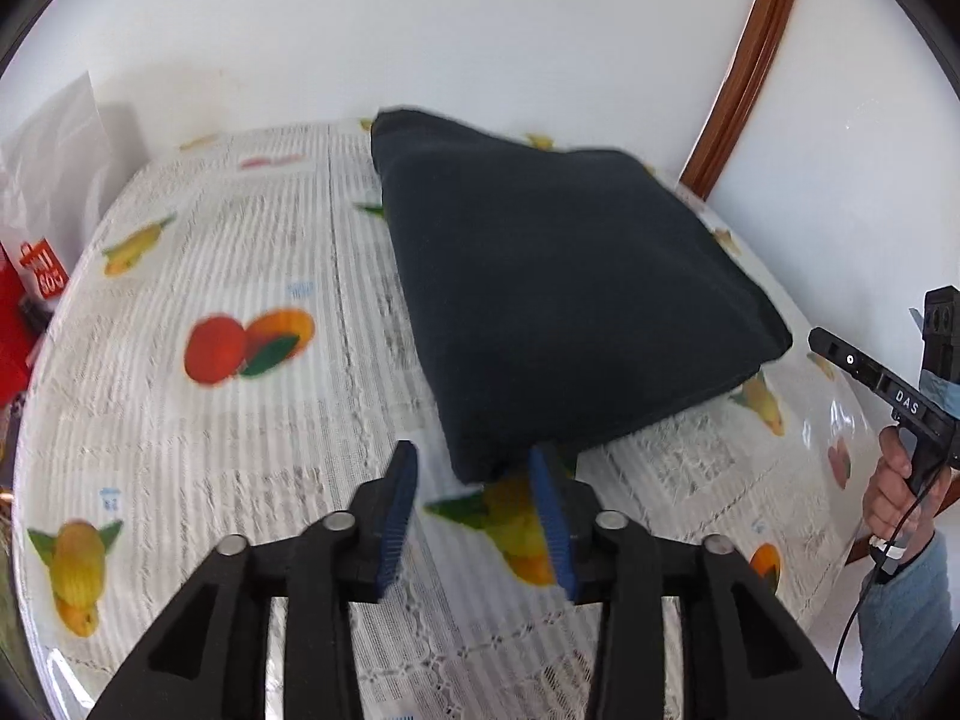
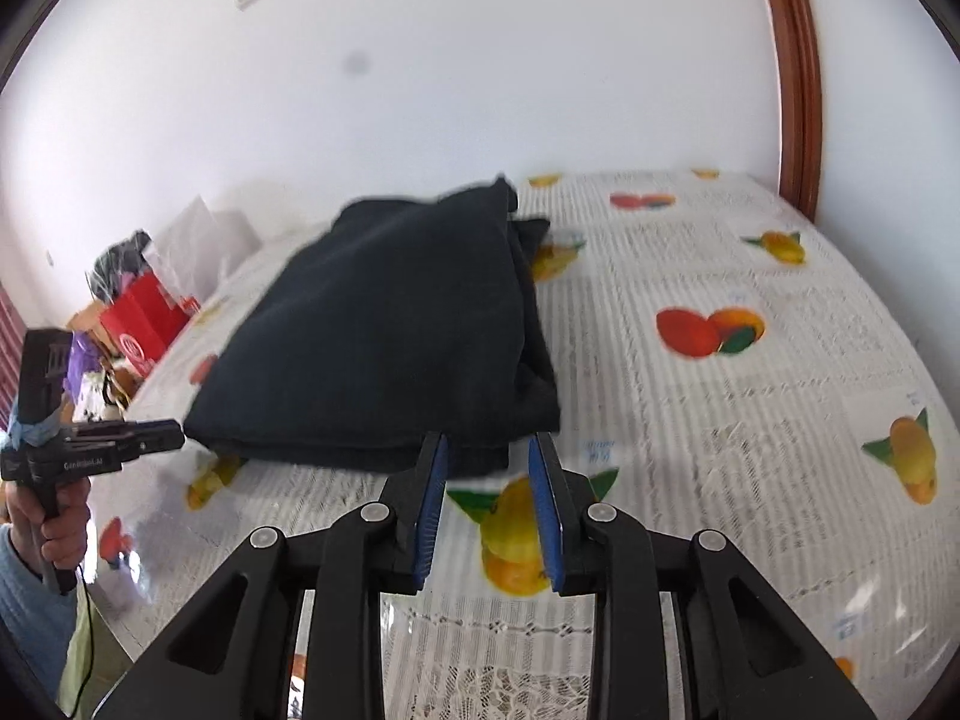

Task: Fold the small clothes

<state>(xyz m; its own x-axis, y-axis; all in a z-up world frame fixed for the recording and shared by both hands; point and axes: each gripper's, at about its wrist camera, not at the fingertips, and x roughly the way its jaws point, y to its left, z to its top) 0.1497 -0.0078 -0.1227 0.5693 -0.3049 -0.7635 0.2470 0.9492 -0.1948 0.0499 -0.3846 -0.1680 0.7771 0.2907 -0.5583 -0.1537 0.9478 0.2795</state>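
A dark navy garment (image 1: 558, 294) lies folded into a thick rectangle on the fruit-print tablecloth (image 1: 240, 276). My left gripper (image 1: 474, 459) is open, its blue pads just short of the garment's near corner, empty. In the right wrist view the same garment (image 2: 390, 336) lies ahead, and my right gripper (image 2: 489, 444) is open at its near edge, holding nothing. The right gripper also shows at the right edge of the left wrist view (image 1: 852, 360). The left gripper shows at the left of the right wrist view (image 2: 150, 435).
A red and white shopping bag (image 1: 42, 252) stands at the table's far left; it also shows with clutter in the right wrist view (image 2: 150, 318). A white wall backs the table. A brown wooden frame (image 1: 744, 66) rises at the right.
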